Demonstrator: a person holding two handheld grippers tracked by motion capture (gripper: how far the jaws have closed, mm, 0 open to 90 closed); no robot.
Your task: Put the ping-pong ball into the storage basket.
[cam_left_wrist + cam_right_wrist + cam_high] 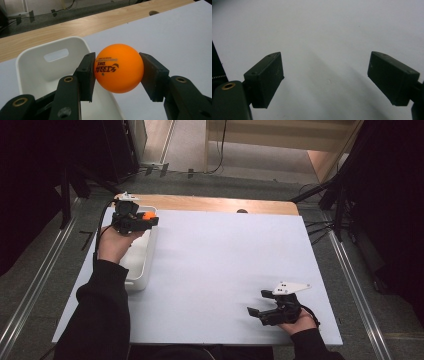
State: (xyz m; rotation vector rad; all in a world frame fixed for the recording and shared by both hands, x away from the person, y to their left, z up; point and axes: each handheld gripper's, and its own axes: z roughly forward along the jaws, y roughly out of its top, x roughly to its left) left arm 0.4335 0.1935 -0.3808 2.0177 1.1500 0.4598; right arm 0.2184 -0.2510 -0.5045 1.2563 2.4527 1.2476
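An orange ping-pong ball with dark print sits clamped between the jaws of my left gripper. In the high view the left gripper holds the ball over the far end of a white bin at the table's left. The bin has a slot handle in its end wall and lies just below the ball. My right gripper rests near the front right of the white table, jaws wide apart. The right gripper has nothing between its jaws.
A wooden strip runs along the table's far edge, with a small dark hole in it. Black stands and cables flank the table on both sides. Grey floor with metal rails surrounds it.
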